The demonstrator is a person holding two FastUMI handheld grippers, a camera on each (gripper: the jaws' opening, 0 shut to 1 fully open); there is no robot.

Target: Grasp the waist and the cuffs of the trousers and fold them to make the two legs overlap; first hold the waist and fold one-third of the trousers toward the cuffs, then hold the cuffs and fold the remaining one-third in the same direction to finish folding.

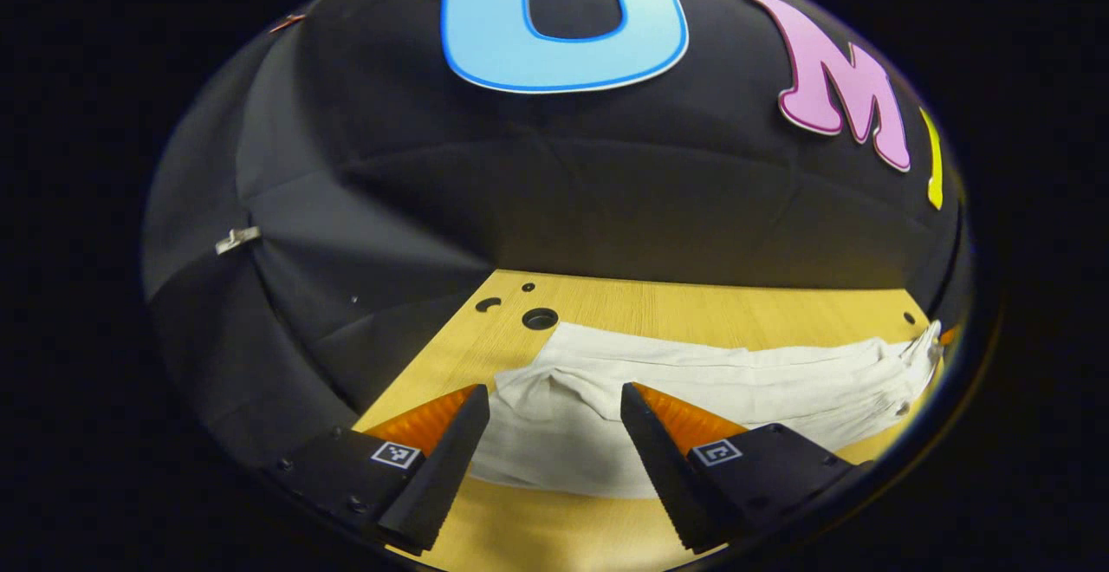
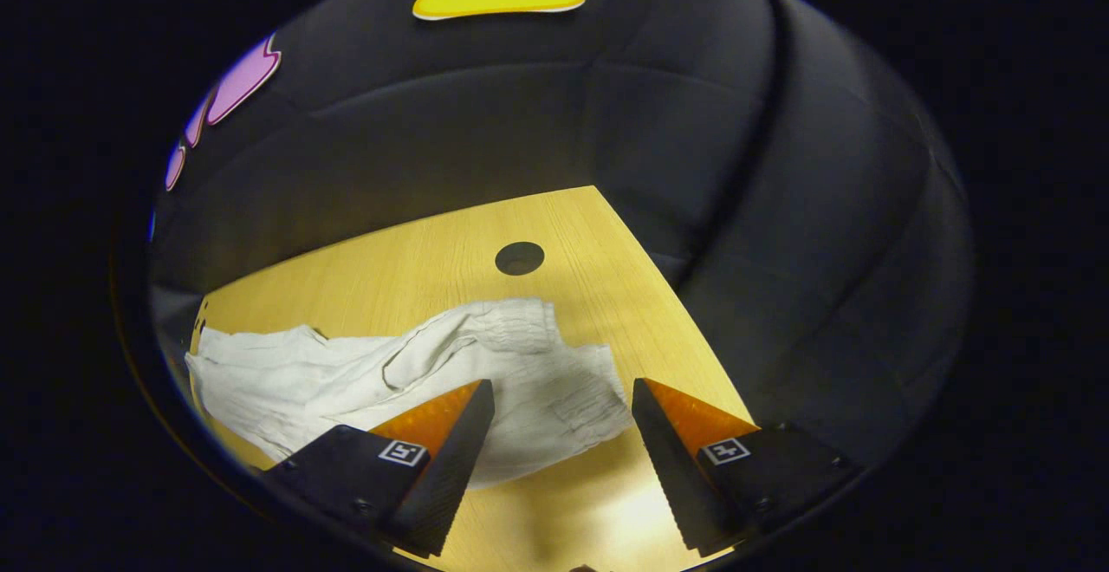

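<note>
Both grippers [image 1: 554,433] [image 2: 563,429] agape, apparently above rumpled trousers [image 1: 693,381].

A pale wooden worktop [image 1: 693,303] ran to its far edge, pierced by round dark holes [image 1: 540,319]. Behind it hung the booth's creased black cloth wall [image 1: 563,182]. Warm light glared off the near wood [image 2: 632,503].

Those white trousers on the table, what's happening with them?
A person is about to fold them with two handheld grippers. The white trousers lie rumpled on the wooden table, not yet folded. The left gripper and the right gripper both hover open above them, each near one end, holding nothing.
</note>
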